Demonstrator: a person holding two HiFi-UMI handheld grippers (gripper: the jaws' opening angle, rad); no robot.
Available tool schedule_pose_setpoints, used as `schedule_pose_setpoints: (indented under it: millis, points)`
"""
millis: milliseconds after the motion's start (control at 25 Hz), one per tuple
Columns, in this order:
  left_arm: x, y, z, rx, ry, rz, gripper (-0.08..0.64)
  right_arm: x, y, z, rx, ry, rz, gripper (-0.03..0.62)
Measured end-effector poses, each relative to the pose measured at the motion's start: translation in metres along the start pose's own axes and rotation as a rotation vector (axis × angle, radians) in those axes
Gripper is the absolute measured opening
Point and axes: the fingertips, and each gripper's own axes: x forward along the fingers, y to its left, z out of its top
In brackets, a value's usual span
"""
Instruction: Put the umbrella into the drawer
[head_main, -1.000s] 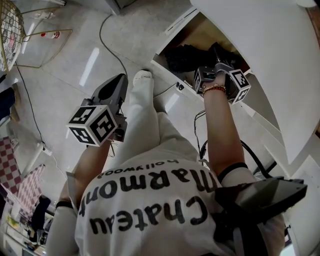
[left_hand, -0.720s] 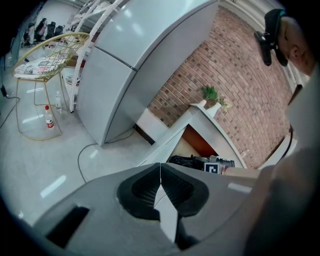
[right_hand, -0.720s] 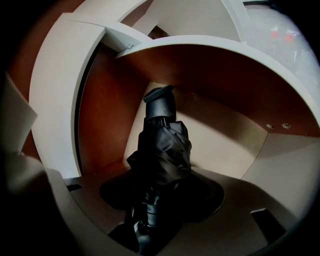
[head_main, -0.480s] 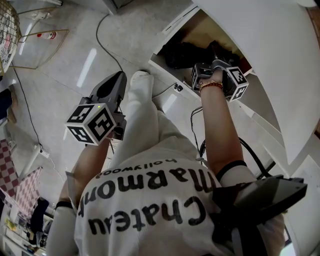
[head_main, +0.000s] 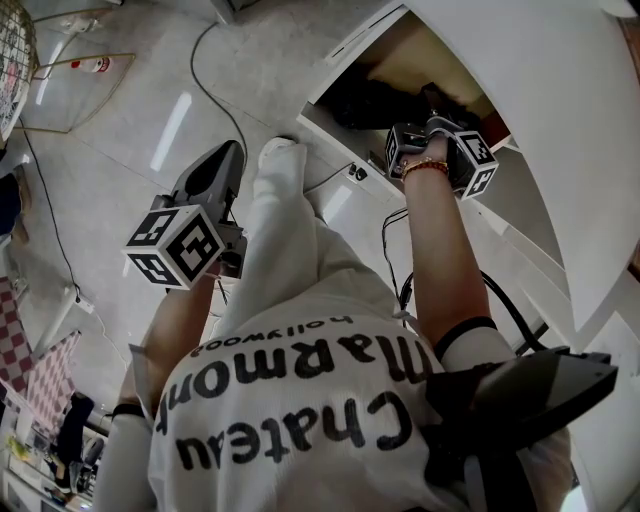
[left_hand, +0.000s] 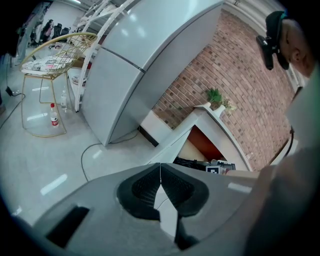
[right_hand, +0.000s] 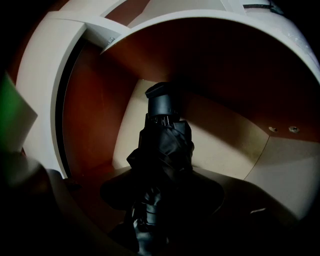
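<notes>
- Head view: the person's right gripper (head_main: 437, 128) reaches into the open white drawer with a brown inside (head_main: 345, 135). The drawer sits under a curved white top. A dark mass in it is the folded black fabric umbrella (head_main: 365, 100), but this view does not show how the jaws meet it.
- Right gripper view: this one shows the grip. The umbrella (right_hand: 167, 145) runs lengthwise between the two dark jaws, which are clamped on its folds. Its round black end points forward over the pale drawer floor, with the drawer's brown side wall (right_hand: 90, 115) to the left.
- Head view: the left gripper (head_main: 226, 160) is held out over the pale glossy floor, well apart from the drawer, beside the person's white trouser leg (head_main: 285, 230).
- Left gripper view: its jaws (left_hand: 160, 175) are together, the ribbed pads meeting at the tips with nothing between them.
- Only the left gripper view shows the room beyond: a red brick wall (left_hand: 240, 75), a small green potted plant (left_hand: 215, 95) on the white top, a tall grey cabinet (left_hand: 130, 60), and a gold wire chair (left_hand: 60, 55).
- A clear plastic bottle with a red label (left_hand: 53, 116) stands on the floor and also shows in the head view.
</notes>
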Motion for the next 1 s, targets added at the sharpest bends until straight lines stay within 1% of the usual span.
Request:
schedule_pose_setpoints:
  millis: [200,360,680,1000]
  points:
    - [0.003,0.001,-0.001,0.001,-0.007,-0.005,0.017,0.002,-0.004,0.0,-0.009,0.004,-0.007,0.229]
    - [0.0,0.008,0.002,-0.006,-0.018,0.01,0.017,0.004,-0.007,-0.001,-0.009,0.006,-0.025,0.229]
    - [-0.009,0.014,-0.003,-0.023,0.005,0.027,0.017,0.004,-0.01,-0.002,0.004,-0.005,-0.043,0.229]
    - [-0.009,0.019,0.0,-0.006,-0.01,0.019,0.017,0.009,-0.012,-0.003,0.001,-0.027,-0.042,0.229]
